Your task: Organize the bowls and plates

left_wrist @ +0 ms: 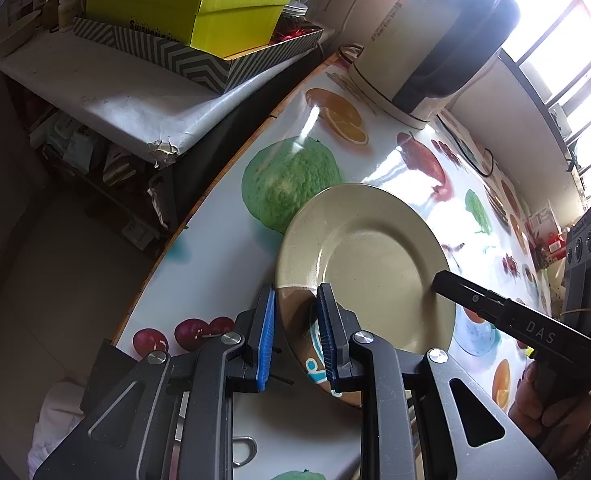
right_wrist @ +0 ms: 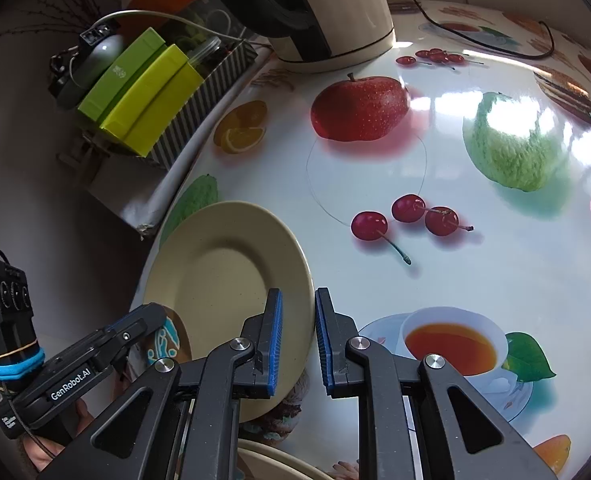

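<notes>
A beige plate (left_wrist: 371,264) with a brown underside lies tilted over the table's left edge; it also shows in the right wrist view (right_wrist: 223,268). My left gripper (left_wrist: 295,320) has its blue-padded fingers (left_wrist: 266,320) either side of the plate's near rim, with gaps showing. My right gripper (right_wrist: 298,340) has the plate's right rim between its fingers (right_wrist: 275,332), also with a gap. The rim of a second light dish (right_wrist: 271,460) shows at the bottom of the right wrist view.
The table wears a glossy fruit-print cloth (right_wrist: 455,240). A cream electric kettle (left_wrist: 423,52) with its cord (right_wrist: 495,40) stands at the back. A side shelf (left_wrist: 107,92) left of the table carries green boxes (left_wrist: 199,4) in a striped tray (right_wrist: 199,112).
</notes>
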### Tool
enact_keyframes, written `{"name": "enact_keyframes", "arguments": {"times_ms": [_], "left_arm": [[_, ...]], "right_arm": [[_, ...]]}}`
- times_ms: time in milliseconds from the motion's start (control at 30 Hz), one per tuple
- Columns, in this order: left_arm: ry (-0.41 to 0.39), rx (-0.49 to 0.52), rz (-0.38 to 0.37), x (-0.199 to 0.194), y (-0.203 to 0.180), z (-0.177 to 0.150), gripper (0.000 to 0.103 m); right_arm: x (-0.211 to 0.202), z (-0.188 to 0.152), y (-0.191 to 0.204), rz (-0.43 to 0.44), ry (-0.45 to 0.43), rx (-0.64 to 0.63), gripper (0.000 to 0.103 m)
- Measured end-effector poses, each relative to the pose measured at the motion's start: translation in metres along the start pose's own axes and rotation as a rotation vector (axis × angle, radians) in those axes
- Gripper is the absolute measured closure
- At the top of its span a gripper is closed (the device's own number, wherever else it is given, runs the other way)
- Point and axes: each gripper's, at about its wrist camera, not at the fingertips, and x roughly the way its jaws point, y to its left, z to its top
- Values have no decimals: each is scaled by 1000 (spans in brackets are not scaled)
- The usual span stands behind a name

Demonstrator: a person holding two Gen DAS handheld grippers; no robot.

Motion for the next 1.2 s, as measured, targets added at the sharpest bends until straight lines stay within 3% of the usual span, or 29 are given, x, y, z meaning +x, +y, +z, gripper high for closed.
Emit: {"name": "enact_keyframes", "arguments": {"times_ms": [600, 1200], "left_arm": [[-6, 3, 8, -3, -4, 1, 82], [-42, 34, -24, -37, -24, -12, 82]], "right_arm": [[-4, -2, 1, -1, -7, 9, 87], [-49, -18, 8, -2, -62, -5, 87]]}}
